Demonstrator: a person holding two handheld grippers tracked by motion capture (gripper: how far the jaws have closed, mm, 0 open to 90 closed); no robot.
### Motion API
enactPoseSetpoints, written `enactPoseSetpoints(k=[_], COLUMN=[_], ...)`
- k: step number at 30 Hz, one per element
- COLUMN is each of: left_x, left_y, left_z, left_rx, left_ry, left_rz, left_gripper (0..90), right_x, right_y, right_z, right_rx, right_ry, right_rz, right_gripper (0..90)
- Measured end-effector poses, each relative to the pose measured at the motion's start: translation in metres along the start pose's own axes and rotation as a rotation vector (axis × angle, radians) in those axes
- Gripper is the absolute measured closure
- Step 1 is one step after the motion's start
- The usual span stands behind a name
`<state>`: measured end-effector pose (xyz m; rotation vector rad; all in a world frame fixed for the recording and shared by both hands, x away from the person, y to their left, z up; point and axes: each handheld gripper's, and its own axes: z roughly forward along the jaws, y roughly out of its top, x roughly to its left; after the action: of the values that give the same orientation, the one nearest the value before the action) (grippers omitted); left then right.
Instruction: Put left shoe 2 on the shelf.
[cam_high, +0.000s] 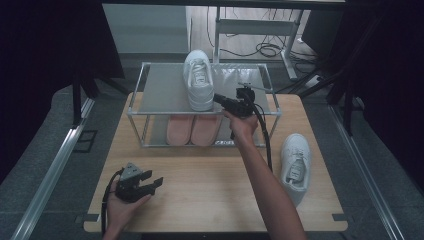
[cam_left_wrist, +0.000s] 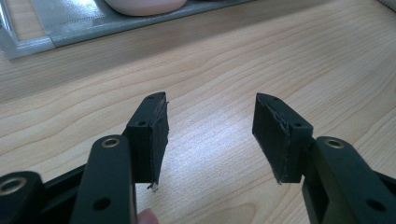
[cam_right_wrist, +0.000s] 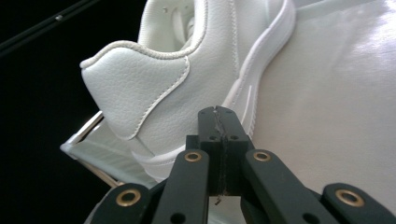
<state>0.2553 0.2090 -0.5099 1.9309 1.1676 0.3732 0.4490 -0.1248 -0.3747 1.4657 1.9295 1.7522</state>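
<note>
A white sneaker (cam_high: 199, 79) stands on the top shelf of a metal shoe rack (cam_high: 160, 95), heel toward me. My right gripper (cam_high: 220, 100) is shut with nothing between its jaws, its tip right beside that sneaker's heel (cam_right_wrist: 140, 93); in the right gripper view the gripper (cam_right_wrist: 218, 114) sits just in front of the shoe's side. A second white sneaker (cam_high: 295, 165) lies on the wooden table at the right. My left gripper (cam_high: 152, 184) rests low at the front left, open and empty, with bare wood between its fingers (cam_left_wrist: 152, 135).
A pair of pink shoes (cam_high: 192, 129) sits on the rack's lower shelf; one pink toe (cam_left_wrist: 144, 5) is visible in the left gripper view. The wooden table (cam_high: 200, 190) spreads in front of the rack. Cables and a desk frame lie on the floor behind.
</note>
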Motion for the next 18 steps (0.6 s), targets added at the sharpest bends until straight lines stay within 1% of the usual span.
enactPoseSetpoints(k=[18], left_x=[0.0], left_y=[0.0], left_z=[0.0], left_rx=[0.0], left_ry=[-0.001], left_rz=[0.0], left_gripper=[46.2], right_x=[0.016], right_y=[-0.005], right_z=[0.013], right_rx=[0.021], right_ry=[0.038], right_rz=[-0.001], right_gripper=[89.5])
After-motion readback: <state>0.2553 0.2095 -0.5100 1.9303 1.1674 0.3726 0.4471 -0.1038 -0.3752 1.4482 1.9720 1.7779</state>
